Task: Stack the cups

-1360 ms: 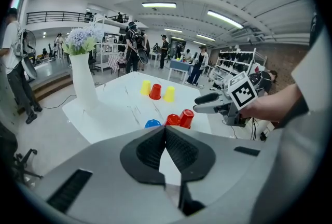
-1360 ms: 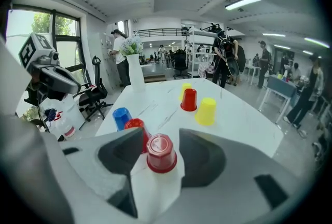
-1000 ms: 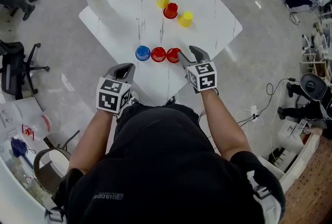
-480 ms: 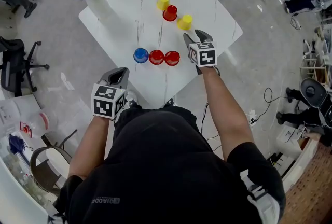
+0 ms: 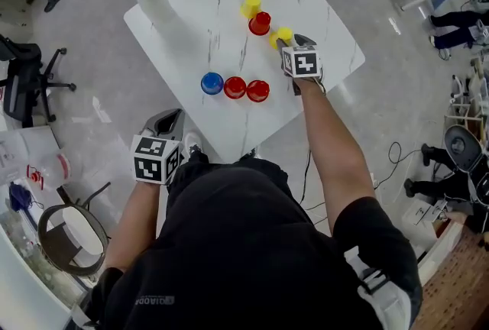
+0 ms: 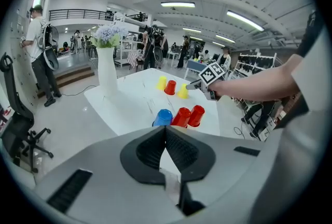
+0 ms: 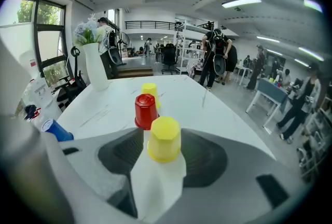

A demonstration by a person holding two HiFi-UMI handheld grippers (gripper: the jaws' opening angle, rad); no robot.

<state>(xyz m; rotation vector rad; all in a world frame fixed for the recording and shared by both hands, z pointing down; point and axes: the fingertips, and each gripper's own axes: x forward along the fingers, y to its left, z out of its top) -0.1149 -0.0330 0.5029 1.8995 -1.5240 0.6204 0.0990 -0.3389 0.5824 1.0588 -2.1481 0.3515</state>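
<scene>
**Right gripper open round a yellow cup**

The right gripper (image 5: pixel 293 40) is stretched out over the table (image 5: pixel 325 11), jaws apart, and a yellow cup (image 7: pixel 164 140) stands upside down between them. Whether they touch it I cannot tell. Just behind stand a red cup (image 5: pixel 260 22) and a second yellow cup (image 5: pixel 250 6).

The left gripper (image 6: pixel 166 132) hangs off the near table edge, jaw tips together on nothing. Ahead of it is a row of a blue cup (image 5: pixel 212 82) and two red cups (image 5: pixel 246 88).

Each gripper cube (image 5: pixel 303 62) bears black square markers. The small grey print (image 5: pixel 157 299) on the black shirt is too blurred to read.
</scene>
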